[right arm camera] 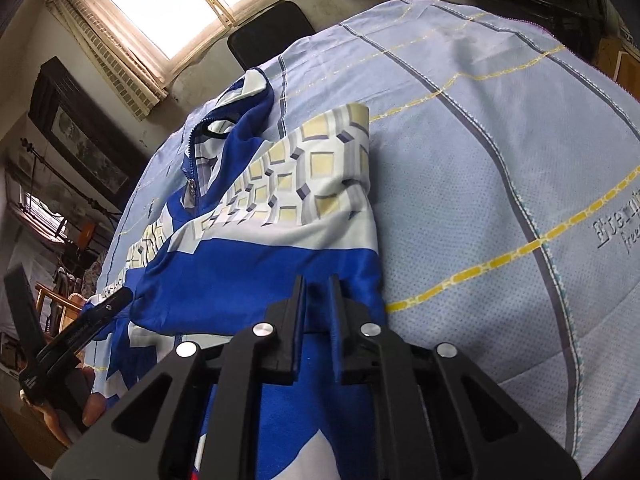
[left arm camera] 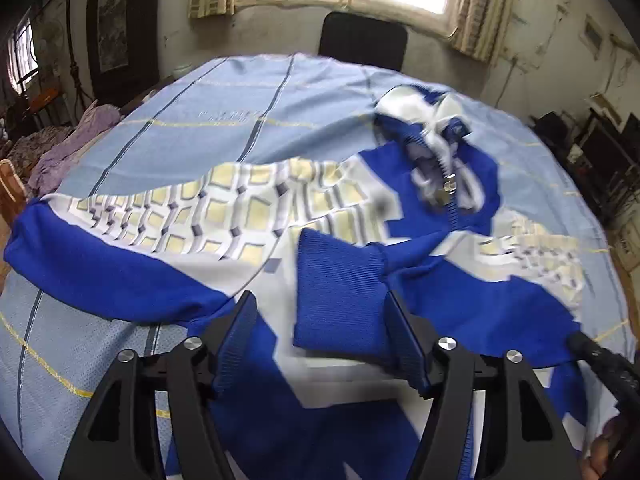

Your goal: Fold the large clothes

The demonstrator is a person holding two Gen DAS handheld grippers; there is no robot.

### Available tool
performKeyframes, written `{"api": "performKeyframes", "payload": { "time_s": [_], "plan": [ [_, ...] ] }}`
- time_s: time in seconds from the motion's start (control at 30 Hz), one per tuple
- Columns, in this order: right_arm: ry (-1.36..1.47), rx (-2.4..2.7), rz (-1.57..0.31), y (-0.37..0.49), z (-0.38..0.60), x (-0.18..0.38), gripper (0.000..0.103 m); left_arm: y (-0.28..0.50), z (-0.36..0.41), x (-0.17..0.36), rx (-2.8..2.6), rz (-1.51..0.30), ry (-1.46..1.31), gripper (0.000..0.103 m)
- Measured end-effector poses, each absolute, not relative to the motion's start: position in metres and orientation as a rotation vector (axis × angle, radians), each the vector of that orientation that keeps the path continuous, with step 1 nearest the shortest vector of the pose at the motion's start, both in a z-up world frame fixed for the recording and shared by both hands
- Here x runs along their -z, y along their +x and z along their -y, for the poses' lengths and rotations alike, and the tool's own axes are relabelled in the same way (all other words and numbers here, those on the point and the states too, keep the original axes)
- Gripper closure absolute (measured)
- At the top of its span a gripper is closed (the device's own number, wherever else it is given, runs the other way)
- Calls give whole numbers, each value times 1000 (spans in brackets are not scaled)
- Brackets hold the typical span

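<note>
Both tongs: left [left arm camera: 320, 316] wide, right [right arm camera: 318, 292] narrow.

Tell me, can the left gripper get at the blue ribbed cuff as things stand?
Probably yes: the left gripper is open, and the blue ribbed cuff lies on the jacket between its fingers, with nothing over it.

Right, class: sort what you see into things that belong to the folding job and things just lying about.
Belongs to the job:
jacket
ribbed cuff
left gripper
right gripper
bedsheet

Lying about:
black chair
purple cloth
curtains
</note>
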State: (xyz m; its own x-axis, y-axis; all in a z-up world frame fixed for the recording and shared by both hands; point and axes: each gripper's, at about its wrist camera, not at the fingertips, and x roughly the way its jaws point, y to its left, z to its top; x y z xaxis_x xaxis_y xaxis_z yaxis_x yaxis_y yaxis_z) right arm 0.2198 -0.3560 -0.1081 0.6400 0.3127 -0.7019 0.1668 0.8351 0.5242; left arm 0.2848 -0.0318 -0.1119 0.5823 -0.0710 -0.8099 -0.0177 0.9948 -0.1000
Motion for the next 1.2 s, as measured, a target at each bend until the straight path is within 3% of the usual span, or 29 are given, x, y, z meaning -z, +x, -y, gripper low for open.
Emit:
{"api": "performKeyframes", "payload": {
  "time_s": [0.03, 0.13, 0.3, 0.43, 0.63, 0.87, 1.2],
  "plan": [
    [602, -89, -880, 219, 357, 107, 93, 288, 31, 118, 28, -972, -96, 53],
    [613, -95, -848, 215, 359, 102, 90, 291, 32, 123, 12, -969, -59, 57],
    [592, -96, -881, 220, 355, 108, 91, 284, 24, 115, 9, -965, -75, 55],
    [607, -104, -877, 218, 358, 108, 91, 266, -17, 94, 27, -945, -196, 40],
    [671, -124, -868, 212, 366, 109, 91, 233, -110, 94, -171, -940, -283, 40],
    [689, -123, -827, 201, 370, 103, 85, 213, -223, 113, -302, -895, -677, 43],
    [701, -118, -824, 200, 373, 104, 83, 251, -227, 112, -216, -880, -731, 45]
  ]
}}
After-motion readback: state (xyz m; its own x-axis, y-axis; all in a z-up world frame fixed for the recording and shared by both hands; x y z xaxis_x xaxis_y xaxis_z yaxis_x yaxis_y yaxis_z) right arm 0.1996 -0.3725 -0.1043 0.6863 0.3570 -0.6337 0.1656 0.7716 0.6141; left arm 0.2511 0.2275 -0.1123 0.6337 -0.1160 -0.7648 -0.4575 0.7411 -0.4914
